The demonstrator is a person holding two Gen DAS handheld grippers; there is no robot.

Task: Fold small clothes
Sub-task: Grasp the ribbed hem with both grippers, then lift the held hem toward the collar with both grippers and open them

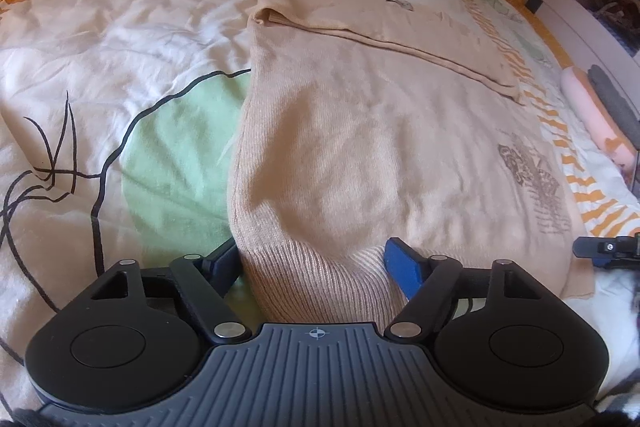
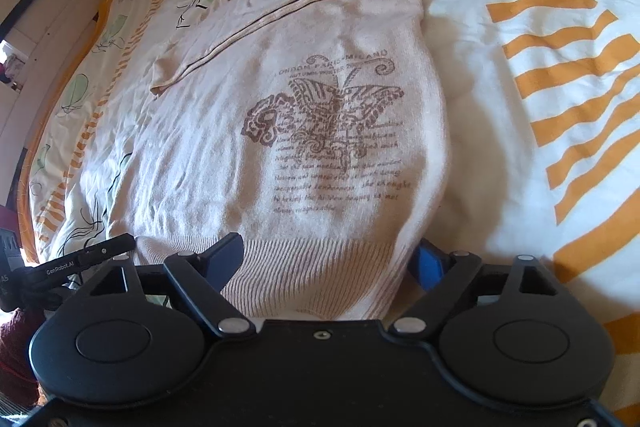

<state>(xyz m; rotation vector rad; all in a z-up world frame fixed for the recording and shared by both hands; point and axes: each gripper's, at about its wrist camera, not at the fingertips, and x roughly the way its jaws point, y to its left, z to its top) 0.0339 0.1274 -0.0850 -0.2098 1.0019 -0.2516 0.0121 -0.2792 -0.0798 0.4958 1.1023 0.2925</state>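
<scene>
Sleeves lie folded across the sweater point(image 2: 304, 99); my left gripper point(image 1: 316, 261) and right gripper point(image 2: 324, 257) straddle its hem, jaws wide (not yet pinching); the lengthwise fold remains.

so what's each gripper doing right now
left gripper: jaws astride the beige knit sweater's ribbed hem, grip unclear
right gripper: the same, grip unclear

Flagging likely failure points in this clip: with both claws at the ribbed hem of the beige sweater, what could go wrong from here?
1. The left claw straddles a bunched hem corner of the beige knit sweater with a brown butterfly print; it may pinch unevenly and fold crooked.
2. The right claw spans a wide stretch of hem, so the fabric could slip.
3. The folded sleeve lies loose across the chest and may slide when the hem lifts.
</scene>
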